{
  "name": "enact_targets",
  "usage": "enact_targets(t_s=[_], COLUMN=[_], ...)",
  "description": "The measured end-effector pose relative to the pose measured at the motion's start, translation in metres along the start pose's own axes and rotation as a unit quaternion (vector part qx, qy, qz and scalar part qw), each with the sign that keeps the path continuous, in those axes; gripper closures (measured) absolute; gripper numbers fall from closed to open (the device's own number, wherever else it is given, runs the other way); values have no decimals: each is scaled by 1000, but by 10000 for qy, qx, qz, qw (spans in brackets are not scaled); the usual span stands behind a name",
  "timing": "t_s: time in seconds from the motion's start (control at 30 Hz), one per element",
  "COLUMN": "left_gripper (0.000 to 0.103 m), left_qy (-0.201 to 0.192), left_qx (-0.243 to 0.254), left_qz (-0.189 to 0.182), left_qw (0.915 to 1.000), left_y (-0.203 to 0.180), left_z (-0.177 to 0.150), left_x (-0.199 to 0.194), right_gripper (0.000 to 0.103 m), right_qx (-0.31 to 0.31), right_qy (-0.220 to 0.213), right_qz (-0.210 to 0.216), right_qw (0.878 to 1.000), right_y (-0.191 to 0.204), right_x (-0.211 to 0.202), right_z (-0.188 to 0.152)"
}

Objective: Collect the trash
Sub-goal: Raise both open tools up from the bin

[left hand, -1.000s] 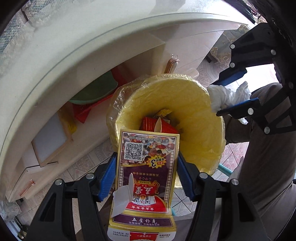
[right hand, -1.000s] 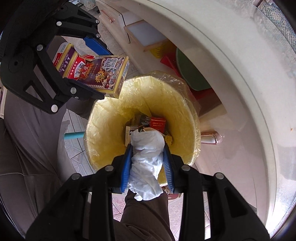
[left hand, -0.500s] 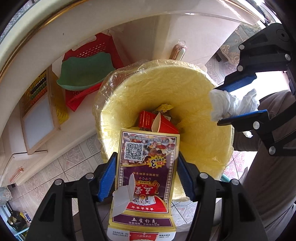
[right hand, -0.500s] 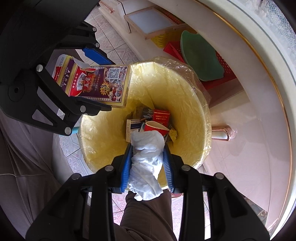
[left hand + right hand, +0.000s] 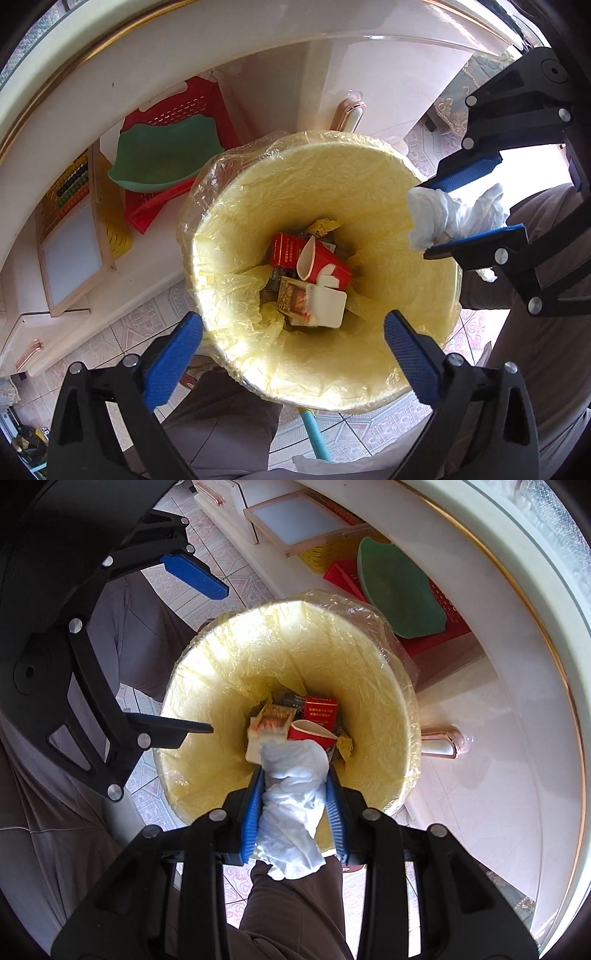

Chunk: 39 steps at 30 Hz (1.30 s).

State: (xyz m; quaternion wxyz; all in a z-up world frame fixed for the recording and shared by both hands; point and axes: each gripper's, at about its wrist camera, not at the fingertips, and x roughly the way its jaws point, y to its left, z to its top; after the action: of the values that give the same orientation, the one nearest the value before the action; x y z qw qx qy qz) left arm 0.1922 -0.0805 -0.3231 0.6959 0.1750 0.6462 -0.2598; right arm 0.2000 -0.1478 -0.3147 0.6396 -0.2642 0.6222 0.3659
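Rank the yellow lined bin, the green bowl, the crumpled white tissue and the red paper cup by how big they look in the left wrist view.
1. Bin, largest by far.
2. Green bowl.
3. White tissue; it sits nearer the camera, so its rank over the cup is unsure.
4. Red paper cup, deep in the bin, so it looks smallest.

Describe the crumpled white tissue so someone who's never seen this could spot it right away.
Find the yellow-lined trash bin on the tiled floor. Just above its rim, the right gripper is shut on the white tissue. It's the only soft white wad, unlike the boxes and red cup inside.
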Motion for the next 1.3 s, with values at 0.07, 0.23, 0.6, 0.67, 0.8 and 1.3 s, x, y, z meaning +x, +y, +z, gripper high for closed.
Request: enact_targets(t_s=[0.07,0.23,0.6,0.67,0.8,1.3], left_gripper=[7,7,7,7,7,7], left_qy=[8,-29,-171,-193,-212,-1169], left_qx=[-64,-225,-590,-622,-709,-993], left_qz=[14,127,231,288,299,945], left_qw=[10000,9997,9978,9975,9968,9836], left_y=[4,19,44,45,45,20], left_z=[-3,-17,-32,-33,-33,-44], left_x=[-1,-11,-32,-33,-35,-127], right_gripper=[71,69,32,31,27,15], right_qx=[0,-39,126,149,232,905], right_qy=[-1,39,-142,-180,-276,-1277], right_qz=[14,29,15,-28,-147,-890], right_qw=[10000,10000,9998,9997,9992,9837], right_y=[-1,2,6,6,4,50], right_x=[1,7,0,-4,-13,-125], right_z=[0,6,17,17,16,-13])
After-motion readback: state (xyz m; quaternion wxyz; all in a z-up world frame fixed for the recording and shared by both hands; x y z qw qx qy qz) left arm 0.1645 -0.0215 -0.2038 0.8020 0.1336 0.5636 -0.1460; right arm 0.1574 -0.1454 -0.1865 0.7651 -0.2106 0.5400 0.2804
